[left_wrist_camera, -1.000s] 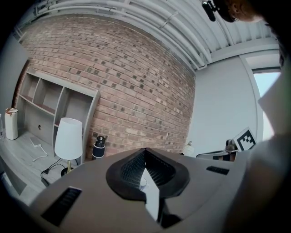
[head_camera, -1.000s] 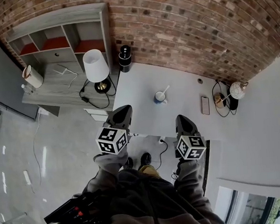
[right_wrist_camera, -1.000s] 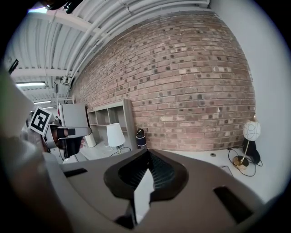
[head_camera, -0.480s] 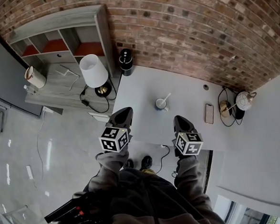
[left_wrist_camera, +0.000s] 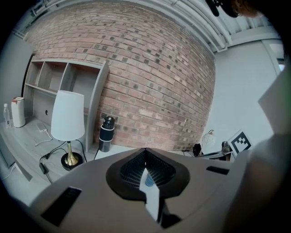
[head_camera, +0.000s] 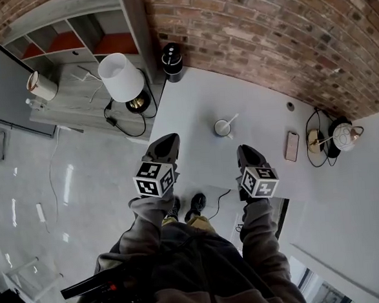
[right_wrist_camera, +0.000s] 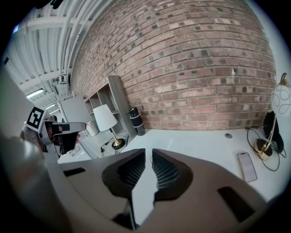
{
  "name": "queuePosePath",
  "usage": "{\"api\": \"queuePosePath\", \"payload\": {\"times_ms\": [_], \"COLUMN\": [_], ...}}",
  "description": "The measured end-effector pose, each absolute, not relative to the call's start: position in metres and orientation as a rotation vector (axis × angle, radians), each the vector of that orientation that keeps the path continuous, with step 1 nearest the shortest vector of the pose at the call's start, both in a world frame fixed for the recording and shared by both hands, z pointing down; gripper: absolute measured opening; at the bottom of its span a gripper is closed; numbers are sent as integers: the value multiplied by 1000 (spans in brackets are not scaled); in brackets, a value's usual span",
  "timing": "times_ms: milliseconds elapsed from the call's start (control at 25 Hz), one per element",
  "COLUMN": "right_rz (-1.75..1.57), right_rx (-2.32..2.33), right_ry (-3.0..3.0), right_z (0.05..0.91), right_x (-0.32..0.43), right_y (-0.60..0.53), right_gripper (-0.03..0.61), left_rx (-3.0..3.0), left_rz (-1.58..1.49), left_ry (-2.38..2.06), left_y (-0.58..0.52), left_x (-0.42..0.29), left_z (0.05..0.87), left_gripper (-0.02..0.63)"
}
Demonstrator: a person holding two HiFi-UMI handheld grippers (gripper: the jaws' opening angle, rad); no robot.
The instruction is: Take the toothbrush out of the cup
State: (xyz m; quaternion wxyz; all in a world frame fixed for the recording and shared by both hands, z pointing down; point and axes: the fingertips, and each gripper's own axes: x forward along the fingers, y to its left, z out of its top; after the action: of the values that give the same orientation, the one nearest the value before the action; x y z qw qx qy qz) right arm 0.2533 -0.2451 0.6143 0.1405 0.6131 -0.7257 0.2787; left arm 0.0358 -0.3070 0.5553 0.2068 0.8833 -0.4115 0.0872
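A small white cup stands on the white table, with a white toothbrush leaning out of it to the right. My left gripper hangs at the table's near edge, left of the cup, jaws shut and empty. My right gripper hovers over the near edge just right of the cup; its jaws stand a narrow slit apart with nothing between. In the left gripper view a blue bit of the cup shows between the jaws of the left gripper. The right gripper hides the cup in its own view.
A black bottle stands at the table's far left corner by the brick wall. A phone and a globe lamp lie to the right. A white-shaded lamp and a grey shelf unit stand to the left.
The person has stepped closer to the table, so the cup now lies nearer both grippers. The grippers keep their places before the body, and the cup and toothbrush stay put.
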Motion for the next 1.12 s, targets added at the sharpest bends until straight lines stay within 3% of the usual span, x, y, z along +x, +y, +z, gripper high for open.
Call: {"api": "queuePosePath", "payload": {"times_ms": [1120], "right_rz": [1005], "right_rx": [1636], "right_ry": [-2014], "right_z": [750], "right_x": [282], "right_y": [-354], "right_gripper": [91], "left_rx": [2263], "left_rz": [398], "left_ry": [-1207], "left_y": [-331], "left_x": [25], "left_z": [673], "left_gripper": [5]}}
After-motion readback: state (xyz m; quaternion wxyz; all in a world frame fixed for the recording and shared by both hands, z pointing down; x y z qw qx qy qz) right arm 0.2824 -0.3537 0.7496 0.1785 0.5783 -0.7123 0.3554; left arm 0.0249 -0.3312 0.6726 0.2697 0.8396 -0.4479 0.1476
